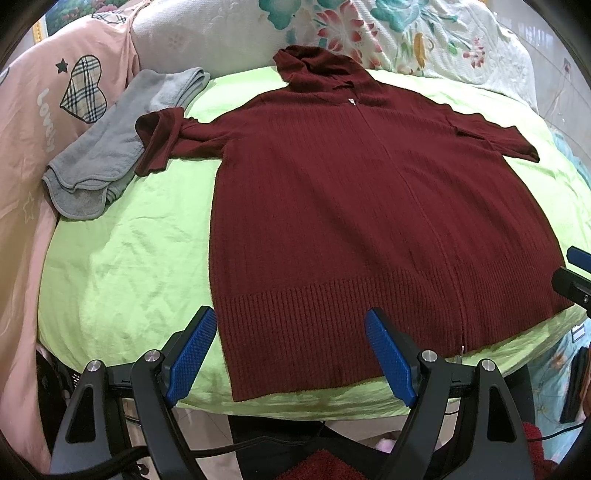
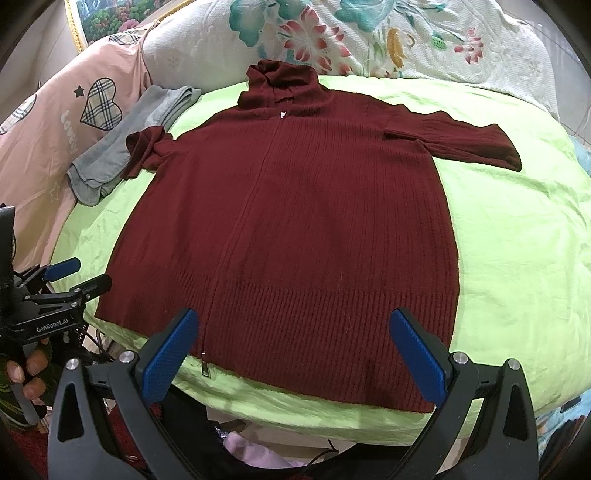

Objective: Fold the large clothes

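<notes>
A dark red knitted zip cardigan [image 1: 332, 206] [image 2: 295, 229] lies flat, front up, on a lime green sheet [image 1: 129, 258] [image 2: 517, 258], hood at the far end and both sleeves spread out. Its left sleeve end is bunched and overlaps a grey towel. My left gripper [image 1: 290, 325] hovers open above the near left part of the ribbed hem, nothing between its blue pads. Over the hem's right half my right gripper [image 2: 293, 328] is open too, holding nothing. The left gripper also shows at the left edge of the right wrist view [image 2: 75, 275], held by a hand.
A folded grey towel [image 1: 107, 147] [image 2: 122, 147] lies at the sheet's far left. A pink cover with a plaid heart [image 1: 55, 110] [image 2: 55, 129] lies to the left, a floral quilt [image 1: 406, 33] [image 2: 369, 37] behind. Cables and dark fabric hang below the sheet's near edge.
</notes>
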`<state>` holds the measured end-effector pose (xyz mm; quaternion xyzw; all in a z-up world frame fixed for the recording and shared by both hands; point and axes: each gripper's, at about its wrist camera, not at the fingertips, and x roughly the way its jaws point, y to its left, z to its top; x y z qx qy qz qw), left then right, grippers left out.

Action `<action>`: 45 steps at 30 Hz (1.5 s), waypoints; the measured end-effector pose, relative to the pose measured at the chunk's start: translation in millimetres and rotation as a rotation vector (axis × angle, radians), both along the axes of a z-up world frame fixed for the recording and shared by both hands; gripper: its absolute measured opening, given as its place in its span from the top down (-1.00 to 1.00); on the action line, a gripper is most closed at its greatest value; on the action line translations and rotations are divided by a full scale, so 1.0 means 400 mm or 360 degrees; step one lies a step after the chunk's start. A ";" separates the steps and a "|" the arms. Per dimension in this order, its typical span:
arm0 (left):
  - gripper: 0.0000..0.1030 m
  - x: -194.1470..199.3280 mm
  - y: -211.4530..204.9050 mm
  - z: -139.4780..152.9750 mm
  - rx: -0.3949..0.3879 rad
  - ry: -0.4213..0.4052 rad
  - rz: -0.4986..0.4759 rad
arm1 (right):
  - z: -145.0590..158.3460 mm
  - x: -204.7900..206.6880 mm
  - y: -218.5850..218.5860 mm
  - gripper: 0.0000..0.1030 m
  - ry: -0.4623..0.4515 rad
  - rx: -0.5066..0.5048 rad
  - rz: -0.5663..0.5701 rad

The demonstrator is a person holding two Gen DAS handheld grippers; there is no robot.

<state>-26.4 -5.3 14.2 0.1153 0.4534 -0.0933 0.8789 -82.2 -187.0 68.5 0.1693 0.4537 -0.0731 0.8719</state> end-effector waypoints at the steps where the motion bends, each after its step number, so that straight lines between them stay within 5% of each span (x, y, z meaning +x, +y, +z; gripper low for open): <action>1: -0.62 0.001 -0.001 -0.002 0.0003 0.0000 0.0000 | 0.000 0.000 -0.001 -0.99 -0.0001 0.0000 0.0001; 27: -0.62 0.091 -0.043 -0.035 0.0040 0.0064 -0.0022 | -0.003 0.050 -0.101 -0.98 -0.0078 0.0035 -0.0079; 30: -0.62 0.115 -0.053 -0.028 0.0034 0.0053 -0.0021 | -0.003 0.073 -0.142 -0.86 -0.0095 0.0047 -0.0109; 35: -0.62 0.149 -0.069 -0.007 0.0022 0.0016 -0.0032 | 0.005 0.147 -0.233 -0.47 -0.0135 0.0049 -0.0133; 45: -0.65 0.225 -0.093 -0.015 0.0002 0.0048 -0.0014 | -0.032 0.447 -0.429 -0.29 -0.0008 -0.0228 -0.0043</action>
